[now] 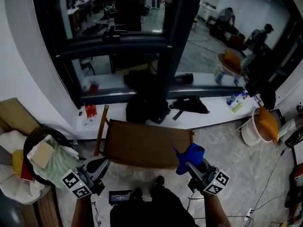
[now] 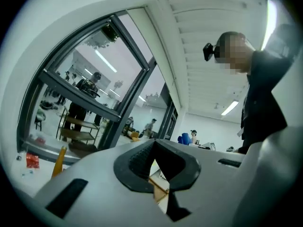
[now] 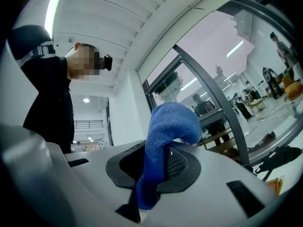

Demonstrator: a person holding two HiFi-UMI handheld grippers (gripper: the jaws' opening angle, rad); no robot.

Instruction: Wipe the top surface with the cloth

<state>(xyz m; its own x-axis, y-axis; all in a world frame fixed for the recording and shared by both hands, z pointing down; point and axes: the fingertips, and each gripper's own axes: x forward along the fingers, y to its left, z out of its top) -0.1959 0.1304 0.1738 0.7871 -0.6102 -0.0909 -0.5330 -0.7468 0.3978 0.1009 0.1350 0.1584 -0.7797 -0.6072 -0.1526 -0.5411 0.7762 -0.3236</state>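
A small brown wooden table (image 1: 144,143) stands on the floor just ahead of me, with its top bare. My right gripper (image 1: 193,167) hovers over the table's near right corner, shut on a blue cloth (image 1: 189,156) that bunches up above the jaws. In the right gripper view the cloth (image 3: 163,136) hangs between the two dark pads of the right gripper (image 3: 154,174). My left gripper (image 1: 98,166) is off the table's near left corner. In the left gripper view the left gripper (image 2: 154,163) has its jaws together with nothing in them.
Beyond the table, a white window ledge (image 1: 218,110) holds two black bags (image 1: 147,108) (image 1: 189,104) and a red packet (image 1: 90,110). At left is a dark basket of cloths (image 1: 47,157). A white bucket (image 1: 251,129) and floor cables lie at right.
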